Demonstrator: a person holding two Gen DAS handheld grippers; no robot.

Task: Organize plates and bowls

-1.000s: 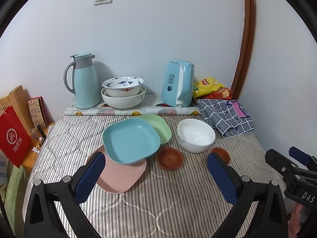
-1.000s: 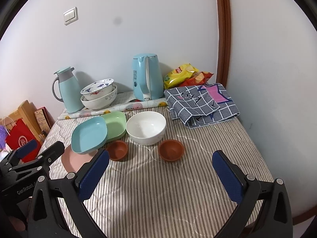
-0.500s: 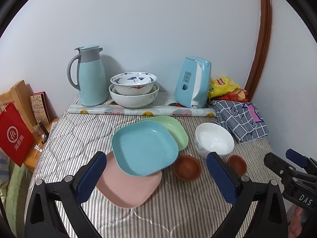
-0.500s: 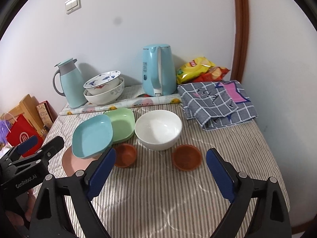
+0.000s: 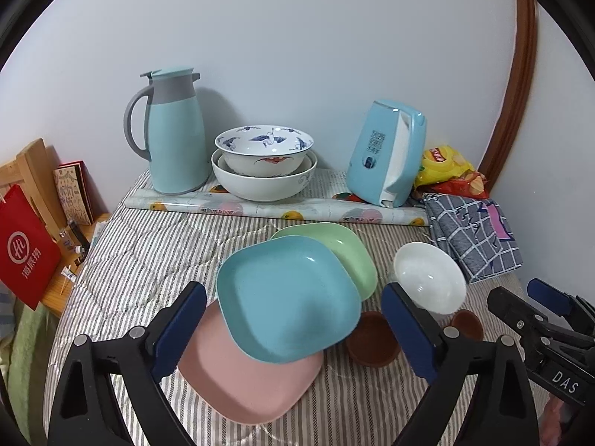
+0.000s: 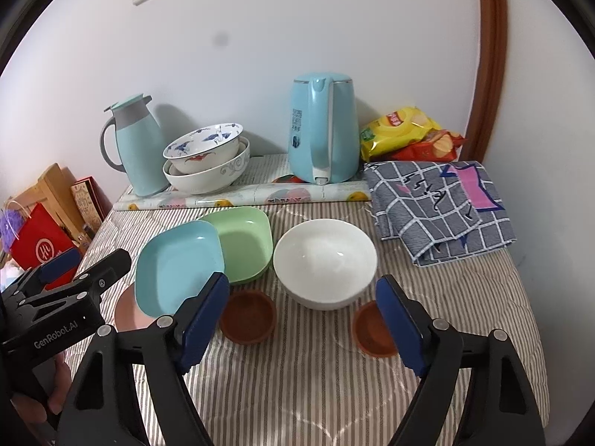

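Note:
A blue square plate (image 5: 286, 297) lies tilted over a pink plate (image 5: 245, 383) and a green plate (image 5: 346, 249). A white bowl (image 6: 325, 260) stands to their right, with two small brown saucers (image 6: 247, 316) (image 6: 372, 330) in front of it. Two patterned bowls (image 5: 264, 163) are nested at the back. My left gripper (image 5: 293, 330) is open, hovering just before the blue plate. My right gripper (image 6: 303, 319) is open above the saucers, in front of the white bowl. Both are empty.
A teal thermos jug (image 5: 174, 133), a blue kettle (image 6: 321, 126), a rolled mat (image 6: 241, 197), snack bags (image 6: 405, 133) and a folded checked cloth (image 6: 438, 204) line the back and right of the striped table (image 6: 316, 390). A red bag (image 5: 22, 249) stands left.
Both grippers have moved forward toward the dishes, which now look larger. The left gripper has closed in on the blue plate. No dish has moved.

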